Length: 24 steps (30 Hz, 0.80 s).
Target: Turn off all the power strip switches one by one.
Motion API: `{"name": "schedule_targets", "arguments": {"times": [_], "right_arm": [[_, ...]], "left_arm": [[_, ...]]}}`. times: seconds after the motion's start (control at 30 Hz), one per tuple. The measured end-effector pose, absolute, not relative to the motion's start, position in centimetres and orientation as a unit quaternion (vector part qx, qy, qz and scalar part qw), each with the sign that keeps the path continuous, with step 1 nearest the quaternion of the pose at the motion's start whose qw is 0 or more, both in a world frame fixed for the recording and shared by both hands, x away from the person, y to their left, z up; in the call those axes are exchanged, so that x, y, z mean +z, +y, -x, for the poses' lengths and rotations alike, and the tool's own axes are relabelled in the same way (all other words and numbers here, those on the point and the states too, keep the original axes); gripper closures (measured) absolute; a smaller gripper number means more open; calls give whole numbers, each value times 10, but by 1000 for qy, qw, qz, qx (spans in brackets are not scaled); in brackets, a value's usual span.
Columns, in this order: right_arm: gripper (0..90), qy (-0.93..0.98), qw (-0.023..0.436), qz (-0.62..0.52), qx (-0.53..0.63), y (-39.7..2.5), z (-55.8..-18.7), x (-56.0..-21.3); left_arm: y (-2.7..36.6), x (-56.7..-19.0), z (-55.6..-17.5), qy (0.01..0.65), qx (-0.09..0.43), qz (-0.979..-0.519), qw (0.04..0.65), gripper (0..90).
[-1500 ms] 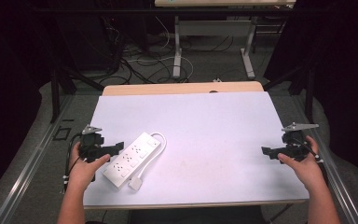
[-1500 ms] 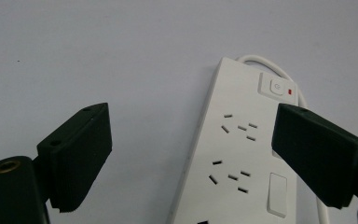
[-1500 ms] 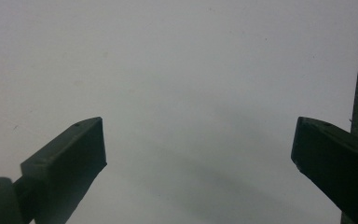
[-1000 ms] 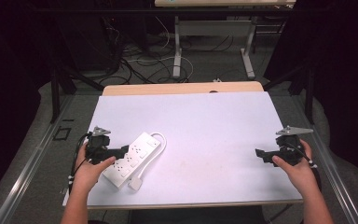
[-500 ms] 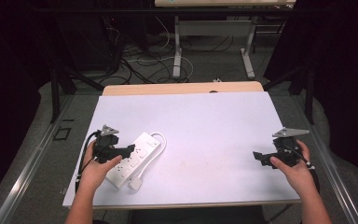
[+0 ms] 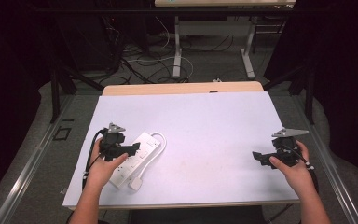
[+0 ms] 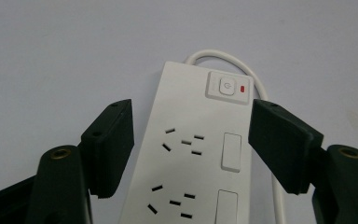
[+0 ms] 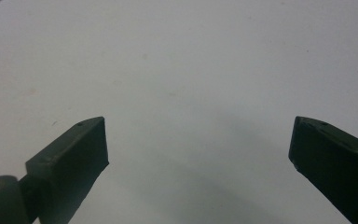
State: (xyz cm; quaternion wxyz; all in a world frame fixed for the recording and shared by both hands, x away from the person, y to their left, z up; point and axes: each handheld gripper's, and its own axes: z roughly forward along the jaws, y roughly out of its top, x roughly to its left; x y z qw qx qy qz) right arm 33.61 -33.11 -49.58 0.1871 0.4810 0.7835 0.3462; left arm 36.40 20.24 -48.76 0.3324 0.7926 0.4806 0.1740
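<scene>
At the near-left of the table (image 6: 205, 116), the power strip (image 6: 135, 158) lies slanting from near-left to far-right. My left gripper (image 6: 129, 148) hangs over it, jaws spread astride its width; my right gripper (image 6: 257, 157), also open, sits well apart.

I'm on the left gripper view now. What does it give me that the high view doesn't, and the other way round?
Left gripper view: the power strip's switch button, its red light and the socket slots, with the open jaws either side of the strip.
High view: the strip's plug at the near end, the looped cord, and the right gripper far off over bare table.
Both: the left gripper over the white strip.
</scene>
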Motion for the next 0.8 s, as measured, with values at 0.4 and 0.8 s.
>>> {"name": "schedule_targets", "arguments": {"times": [0.4, 0.8], "right_arm": [[47, 782, 186, -484, 346, -332, -336, -496], [53, 784, 185, -483, 343, -331, -337, -498]], "left_arm": [[196, -488, -367, 480, 168, -795, 330, 460], [191, -491, -369, 493, 143, -793, 328, 591]]}}
